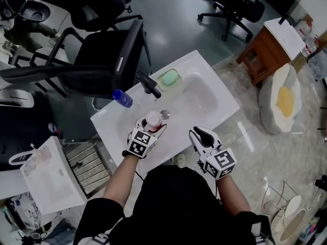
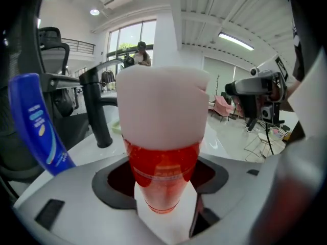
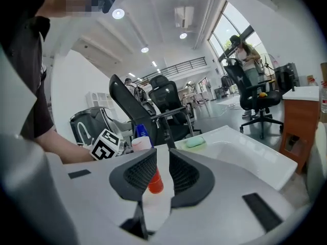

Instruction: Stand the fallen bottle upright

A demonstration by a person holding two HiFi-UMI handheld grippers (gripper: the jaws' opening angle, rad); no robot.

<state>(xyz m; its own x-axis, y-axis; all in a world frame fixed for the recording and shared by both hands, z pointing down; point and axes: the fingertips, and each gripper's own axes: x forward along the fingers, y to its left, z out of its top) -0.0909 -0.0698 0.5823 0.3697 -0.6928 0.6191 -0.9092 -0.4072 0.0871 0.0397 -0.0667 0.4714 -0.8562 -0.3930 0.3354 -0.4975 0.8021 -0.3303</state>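
A red bottle with a white cap stands close to upright at the sink counter's front edge, cap up. My left gripper is shut on its red body, which fills the left gripper view between the jaws. In the right gripper view the bottle shows beyond my jaws; I cannot tell if its base touches the counter. My right gripper hovers to the right of the bottle, apart from it. Its jaws stand narrowly open with nothing between them.
The white sink counter holds a black faucet, a blue bottle left of it, a green soap and a metal drain plug. Black office chairs stand behind the counter, a wooden cabinet at the right.
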